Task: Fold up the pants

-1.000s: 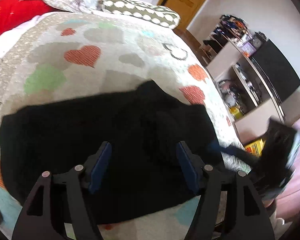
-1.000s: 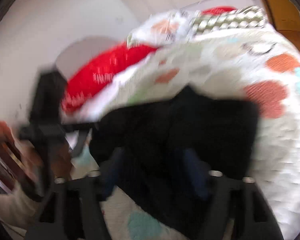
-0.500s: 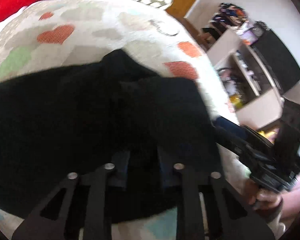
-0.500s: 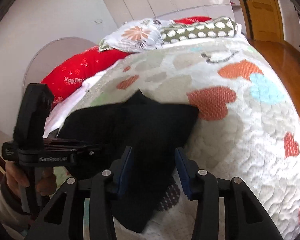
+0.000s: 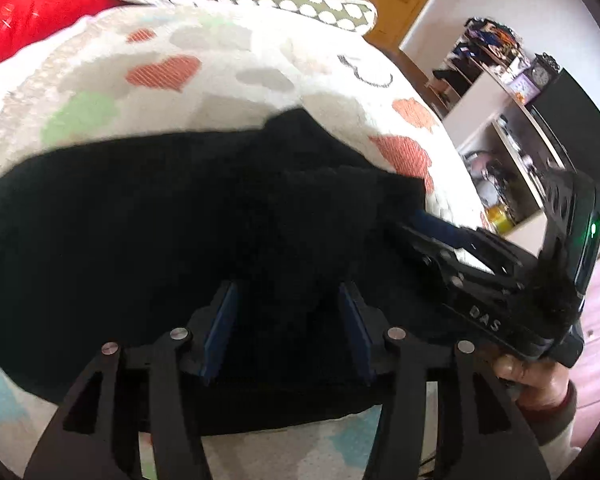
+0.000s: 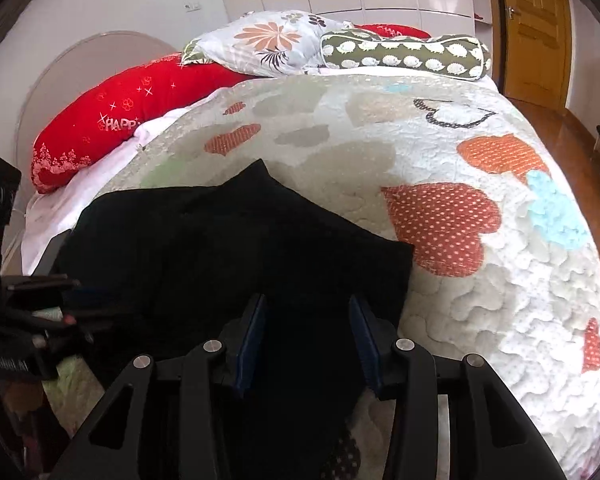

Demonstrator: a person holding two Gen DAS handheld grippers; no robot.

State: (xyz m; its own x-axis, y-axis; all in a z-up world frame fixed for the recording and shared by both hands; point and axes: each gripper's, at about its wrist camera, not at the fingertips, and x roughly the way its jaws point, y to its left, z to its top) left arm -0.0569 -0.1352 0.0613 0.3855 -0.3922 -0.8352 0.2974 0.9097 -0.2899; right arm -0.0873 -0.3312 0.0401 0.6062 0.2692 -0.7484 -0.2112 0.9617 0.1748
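Now, both the left gripper (image 5: pixel 288 332) and right gripper (image 6: pixel 308 344) stand apart over the black fabric pants (image 6: pixel 228 248) on the heart-patterned quilted bed (image 6: pixel 480 168); pinch matching near-edge corners, fold evenly.

One pair of black pants (image 6: pixel 236 248) lies on one quilt (image 6: pixel 480 300). Two grippers show: left (image 5: pixel 288 328) and right (image 6: pixel 308 340). Four pillows sit at the head: two red (image 6: pixel 132 108), one floral (image 6: pixel 268 40), one spotted (image 6: pixel 404 58). One door (image 6: pixel 536 32) and one shelf unit (image 5: pixel 512 148) are in view.
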